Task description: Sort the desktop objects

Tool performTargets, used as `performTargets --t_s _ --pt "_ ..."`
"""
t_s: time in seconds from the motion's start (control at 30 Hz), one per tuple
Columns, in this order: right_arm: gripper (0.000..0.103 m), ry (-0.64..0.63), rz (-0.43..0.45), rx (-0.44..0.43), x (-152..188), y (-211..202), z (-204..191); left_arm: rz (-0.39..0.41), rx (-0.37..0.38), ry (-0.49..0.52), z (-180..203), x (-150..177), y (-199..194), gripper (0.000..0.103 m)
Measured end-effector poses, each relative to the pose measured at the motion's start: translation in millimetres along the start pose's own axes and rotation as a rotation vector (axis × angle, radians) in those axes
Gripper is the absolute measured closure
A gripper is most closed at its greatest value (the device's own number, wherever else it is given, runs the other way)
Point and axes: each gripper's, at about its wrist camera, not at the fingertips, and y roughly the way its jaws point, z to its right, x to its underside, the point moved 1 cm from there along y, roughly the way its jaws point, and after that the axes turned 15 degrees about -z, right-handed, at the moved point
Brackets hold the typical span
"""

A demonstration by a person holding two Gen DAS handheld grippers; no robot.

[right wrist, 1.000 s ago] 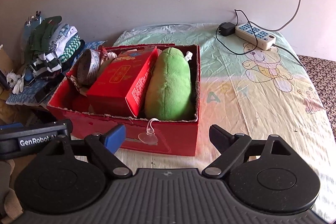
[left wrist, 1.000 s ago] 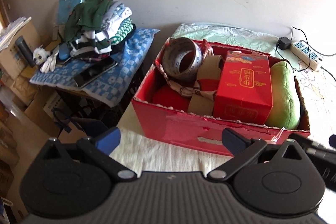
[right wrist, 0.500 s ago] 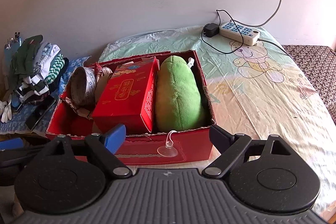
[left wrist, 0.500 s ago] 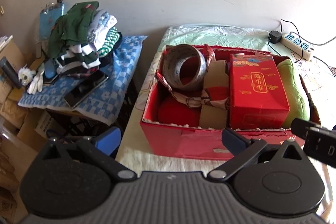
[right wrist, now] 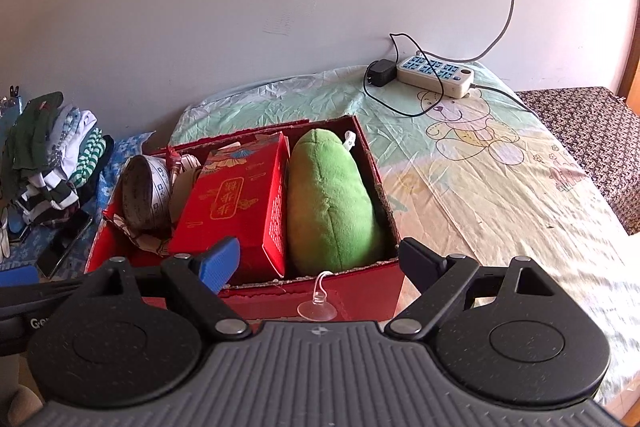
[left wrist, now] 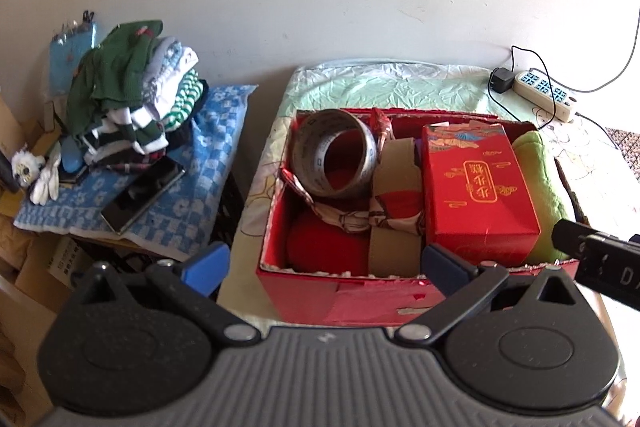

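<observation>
An open red cardboard box (left wrist: 344, 297) (right wrist: 362, 301) stands on the bed. It holds a tape roll (left wrist: 334, 157) (right wrist: 144, 197), a red gift carton (left wrist: 476, 187) (right wrist: 236, 203), a green plush (left wrist: 540, 183) (right wrist: 332, 203), a red round item (left wrist: 326, 243) and brown cardboard (left wrist: 394, 223). A clear suction cup (right wrist: 317, 307) hangs over the box's front wall. My left gripper (left wrist: 324, 263) is open and empty before the box's front left. My right gripper (right wrist: 320, 259) is open and empty above the box's front edge.
A white power strip (right wrist: 436, 75) (left wrist: 546, 95) with a charger lies at the back of the bed sheet (right wrist: 480, 167). Left of the bed, a side table with a blue checked cloth (left wrist: 180, 195) carries piled clothes (left wrist: 128, 95) and a phone (left wrist: 144, 195).
Both grippers have pulled back and risen, so the box looks smaller and farther. The views have turned slightly rightward. Both grippers stay open and empty.
</observation>
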Motion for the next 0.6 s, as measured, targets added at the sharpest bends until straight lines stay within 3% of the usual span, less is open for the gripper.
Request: performTargets --t_s 0.6 --pt "0.014 0.029 -0.012 -0.032 -7.5 11.4 -1.0 0.007 -0.021 -0.008 -3.2 -13.3 14.1 0.001"
